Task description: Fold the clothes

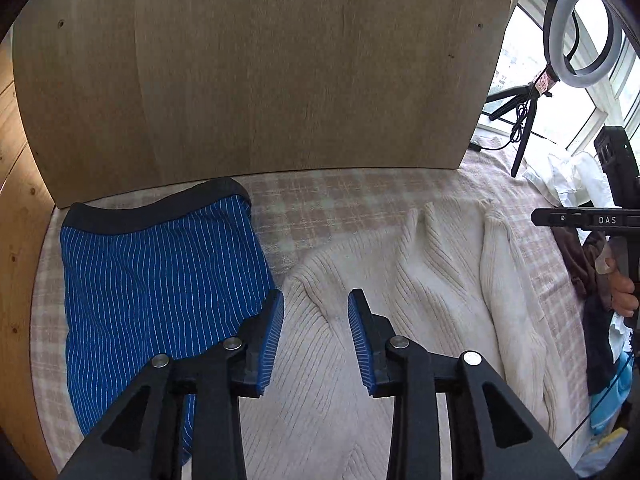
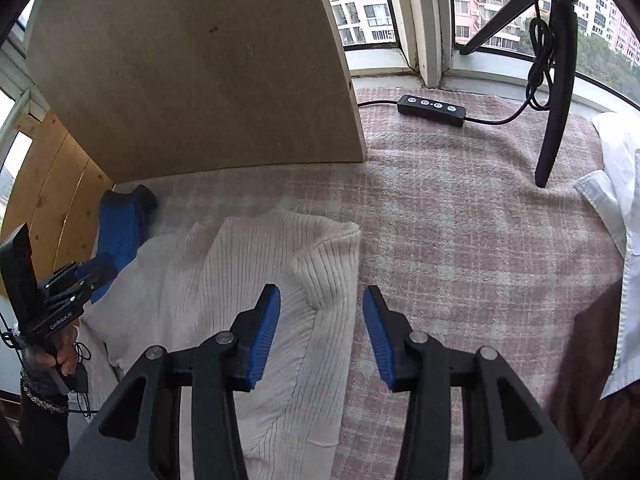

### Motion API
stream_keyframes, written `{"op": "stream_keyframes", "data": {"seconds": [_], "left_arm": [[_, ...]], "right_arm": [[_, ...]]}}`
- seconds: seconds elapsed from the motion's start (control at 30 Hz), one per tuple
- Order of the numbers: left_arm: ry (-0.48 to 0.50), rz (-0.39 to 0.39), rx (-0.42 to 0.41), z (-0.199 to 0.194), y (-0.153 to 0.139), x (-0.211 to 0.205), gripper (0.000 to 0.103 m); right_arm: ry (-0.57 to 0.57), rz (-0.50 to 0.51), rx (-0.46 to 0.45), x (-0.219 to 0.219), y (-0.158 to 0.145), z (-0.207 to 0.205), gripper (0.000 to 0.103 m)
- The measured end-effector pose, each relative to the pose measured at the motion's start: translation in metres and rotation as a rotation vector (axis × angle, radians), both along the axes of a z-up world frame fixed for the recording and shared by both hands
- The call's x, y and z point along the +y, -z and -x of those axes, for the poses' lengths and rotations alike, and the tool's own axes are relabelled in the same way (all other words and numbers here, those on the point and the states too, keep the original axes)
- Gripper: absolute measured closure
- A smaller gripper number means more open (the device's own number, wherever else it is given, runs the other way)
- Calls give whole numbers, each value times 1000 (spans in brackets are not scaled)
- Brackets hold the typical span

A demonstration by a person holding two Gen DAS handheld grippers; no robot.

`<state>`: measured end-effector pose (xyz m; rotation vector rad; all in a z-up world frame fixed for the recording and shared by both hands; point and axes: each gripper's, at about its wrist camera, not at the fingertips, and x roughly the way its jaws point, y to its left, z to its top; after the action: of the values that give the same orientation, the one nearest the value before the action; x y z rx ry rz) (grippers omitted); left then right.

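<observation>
Two tools, your left tool (image 1: 316, 336) and right tool (image 2: 320, 332), gape wide, holding nothing, over the cream ribbed knit sweater (image 1: 400, 300); blue pinstriped shorts (image 1: 160, 280) lie just left of it.

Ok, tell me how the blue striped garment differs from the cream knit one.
The blue striped garment is smooth cloth with thin white pinstripes and a dark band along its far edge; the cream knit garment is plain and ribbed. The blue one lies compact and fairly flat; the cream one spreads wider, with raised folds. Both rest on the pink checked blanket, their edges meeting.
</observation>
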<state>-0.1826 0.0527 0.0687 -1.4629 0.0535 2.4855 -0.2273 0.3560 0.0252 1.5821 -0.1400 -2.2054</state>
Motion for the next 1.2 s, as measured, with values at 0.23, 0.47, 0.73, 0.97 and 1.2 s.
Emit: {"op": "stream_keyframes", "data": {"seconds": [0.23,0.47,0.73,0.97,1.2], "left_arm": [[26,53,-37,20,29,7,71],[18,52,-54,21,41,14,75],[-88,122,121,5,9,6,95],[-160,131,28,16,19,-14,87],[-280,44,154,-63,-64,-79,84]], "right_arm": [[-82,0,-12,-16,38,29,53],[-91,39,39,-16,42,21,66],[-6,-17,168,-4,18,5,92],[-31,-147,103,-20,29,24,83],[-14,-6,131,-9,-26,1,79]]}}
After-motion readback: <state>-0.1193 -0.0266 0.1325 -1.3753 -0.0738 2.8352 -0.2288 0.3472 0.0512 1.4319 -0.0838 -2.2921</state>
